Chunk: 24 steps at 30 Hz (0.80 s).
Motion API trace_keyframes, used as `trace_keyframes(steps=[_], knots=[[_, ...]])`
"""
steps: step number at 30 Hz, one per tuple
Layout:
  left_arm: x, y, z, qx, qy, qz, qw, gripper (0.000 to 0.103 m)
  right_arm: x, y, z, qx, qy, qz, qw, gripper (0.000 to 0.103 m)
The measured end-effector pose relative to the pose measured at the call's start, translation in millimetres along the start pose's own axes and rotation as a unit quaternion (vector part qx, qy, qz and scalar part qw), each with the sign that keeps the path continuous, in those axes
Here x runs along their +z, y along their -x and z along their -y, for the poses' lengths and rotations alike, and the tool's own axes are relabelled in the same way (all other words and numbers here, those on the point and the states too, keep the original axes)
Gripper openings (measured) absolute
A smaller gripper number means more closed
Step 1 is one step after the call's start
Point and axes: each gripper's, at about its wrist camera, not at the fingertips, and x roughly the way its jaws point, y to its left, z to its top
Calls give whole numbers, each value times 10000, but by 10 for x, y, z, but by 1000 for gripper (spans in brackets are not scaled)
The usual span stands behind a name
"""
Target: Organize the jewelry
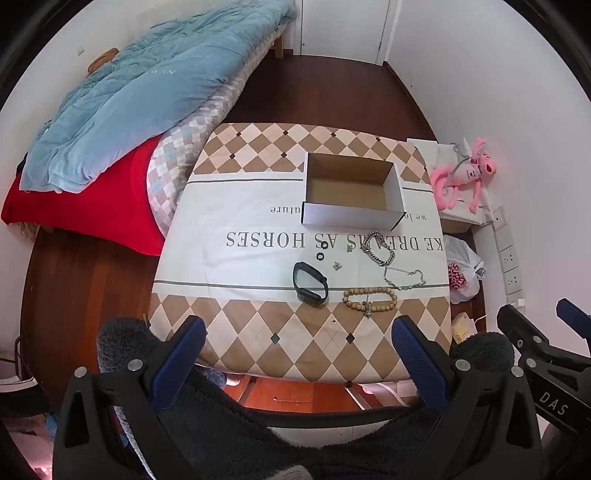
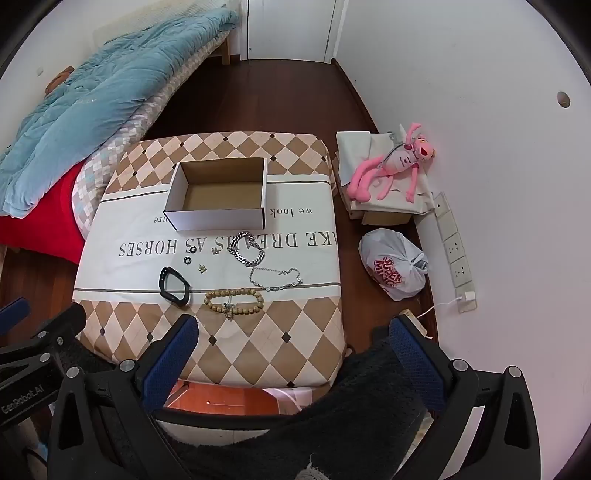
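Claws, left claw (image 1: 299, 354) and right claw (image 2: 293, 352), both spread and empty; thin chain (image 2: 275, 278) at 12 o'clock could slip or snag the beaded bracelet (image 2: 234, 299) when pinched.

We are in a home bedroom: ahead and to the left of the tongs lies a bed (image 1: 122, 122) under a blue quilt (image 1: 147, 74). To the right, a pink plush toy (image 2: 391, 166) leans against the white wall, with a door (image 2: 288, 26) straight ahead.

My two wrist cameras side by side, high over the near table (image 1: 258, 332) edge, tilted steeply down — both sharing the cardboard box (image 2: 218, 192)
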Motion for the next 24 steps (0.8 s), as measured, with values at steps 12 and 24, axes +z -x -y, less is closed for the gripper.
trace_keyframes(steps=[12,24], knots=[[39,39,14,-29,-20,92,10000,103,28,-34,13,23,-13,5,10000,103],[59,-4,8,-20,-36,105,9999,103,10,-36,31,26,-19,-4,10000,103]])
